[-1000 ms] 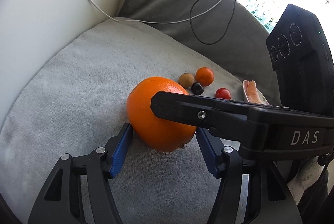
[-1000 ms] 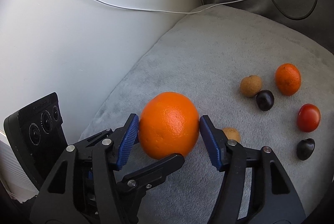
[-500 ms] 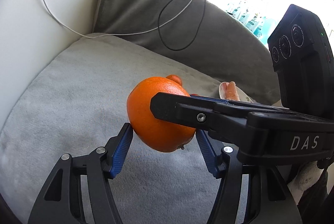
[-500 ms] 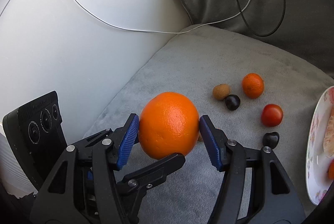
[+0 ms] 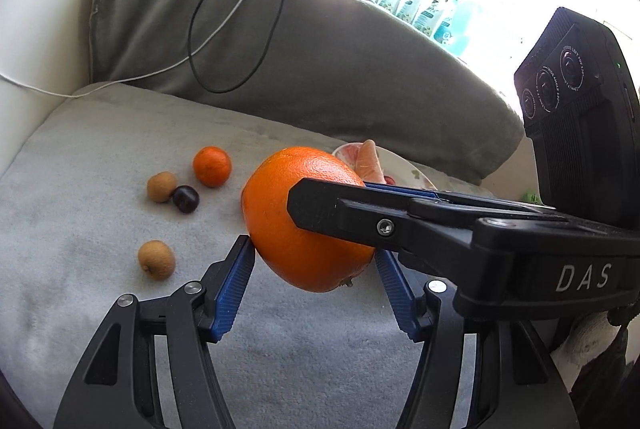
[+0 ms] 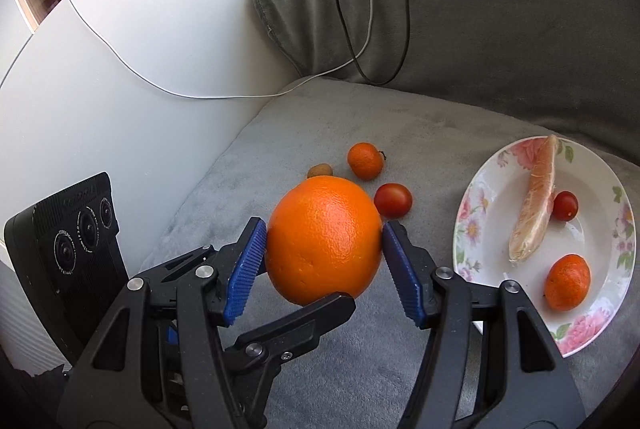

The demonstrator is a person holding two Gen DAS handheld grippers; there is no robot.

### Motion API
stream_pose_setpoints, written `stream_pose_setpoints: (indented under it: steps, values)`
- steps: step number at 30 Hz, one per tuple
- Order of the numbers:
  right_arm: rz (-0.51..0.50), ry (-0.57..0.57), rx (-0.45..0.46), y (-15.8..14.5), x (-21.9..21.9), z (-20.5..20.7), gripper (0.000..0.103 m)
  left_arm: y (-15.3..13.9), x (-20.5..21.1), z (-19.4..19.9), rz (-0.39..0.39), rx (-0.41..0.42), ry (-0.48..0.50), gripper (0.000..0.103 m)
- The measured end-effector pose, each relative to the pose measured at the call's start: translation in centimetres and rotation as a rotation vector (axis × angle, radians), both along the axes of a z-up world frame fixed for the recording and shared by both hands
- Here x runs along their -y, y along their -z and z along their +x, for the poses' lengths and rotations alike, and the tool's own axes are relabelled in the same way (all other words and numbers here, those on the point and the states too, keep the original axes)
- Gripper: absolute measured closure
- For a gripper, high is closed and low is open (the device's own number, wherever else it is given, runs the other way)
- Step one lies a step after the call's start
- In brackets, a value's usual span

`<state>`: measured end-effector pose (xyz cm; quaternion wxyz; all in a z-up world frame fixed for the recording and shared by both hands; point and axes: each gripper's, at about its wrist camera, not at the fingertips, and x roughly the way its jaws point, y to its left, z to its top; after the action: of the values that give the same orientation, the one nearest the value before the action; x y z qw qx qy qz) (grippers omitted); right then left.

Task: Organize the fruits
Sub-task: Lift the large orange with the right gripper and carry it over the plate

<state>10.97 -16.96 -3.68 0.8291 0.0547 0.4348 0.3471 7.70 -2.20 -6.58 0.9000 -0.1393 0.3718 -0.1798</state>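
A large orange (image 6: 324, 241) hangs above the grey cushion (image 6: 420, 133), gripped from two sides at once. My right gripper (image 6: 324, 227) is shut on its flanks with the blue pads (image 6: 248, 261) pressing. My left gripper (image 5: 312, 249) is shut on the same orange (image 5: 280, 221) from a crossing angle, and one right finger lies across it in the left wrist view. To the right lies a flowered plate (image 6: 592, 333) holding a wrapped carrot-like piece (image 6: 534, 201), a cherry tomato (image 6: 565, 205) and a mandarin (image 6: 568, 281).
Loose on the cushion are a mandarin (image 6: 365, 161), a tomato (image 6: 393, 200), two brown fruits (image 5: 161, 186) (image 5: 156, 259) and a dark cherry (image 5: 185, 199). Black and white cables (image 6: 360, 41) drape over the grey backrest (image 6: 500, 21). A white panel (image 6: 140, 69) borders the cushion's left.
Both grippers have lifted the orange and carried it rightward over the cushion. The plate has come fully into the right wrist view, and the loose fruits now lie left of the orange.
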Motion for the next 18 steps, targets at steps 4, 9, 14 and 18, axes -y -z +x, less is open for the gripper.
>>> stream_pose_setpoints:
  steps: [4,9,14,18]
  values:
    - [0.004,0.039,0.014,-0.5,2.9,-0.2,0.040,-0.5,2.2,0.7,0.001,0.005,0.041,0.041]
    - [0.019,0.096,0.020,-0.9,6.7,0.1,0.040,-1.1,5.4,1.7,0.013,0.015,0.094,0.041]
    - [0.034,0.158,0.017,-0.9,10.4,1.0,0.040,-1.4,8.8,3.0,0.025,0.017,0.149,0.041]
    - [0.042,0.201,0.009,-0.6,13.0,1.7,0.040,-1.3,11.3,4.0,0.028,0.007,0.185,0.041]
